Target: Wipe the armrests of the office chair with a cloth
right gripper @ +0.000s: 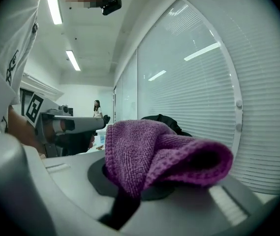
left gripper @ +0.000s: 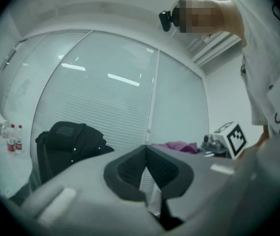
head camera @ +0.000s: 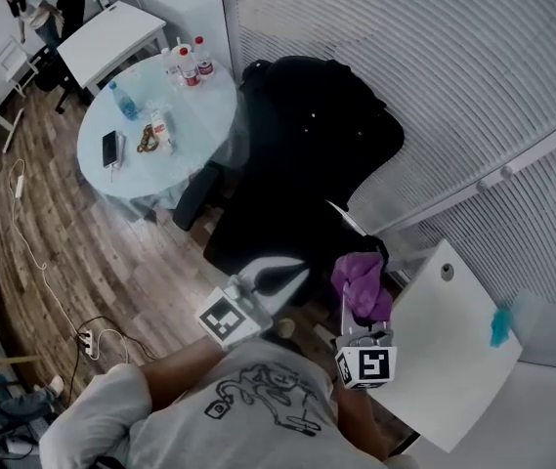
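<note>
The black office chair stands in the middle with a dark jacket draped over its back. One black armrest juts out beside the round table. My left gripper hovers over the seat's front edge, shut, with nothing between its pads. My right gripper is shut on a purple cloth, which bunches over its jaws at the chair's right side. The other armrest is hidden there. From the left gripper view the cloth shows at right.
A round glass table at left carries bottles and a phone. A white desk sits close at right with a teal item. Blinds cover the curved glass wall. Cables lie on the wood floor. A person stands far off.
</note>
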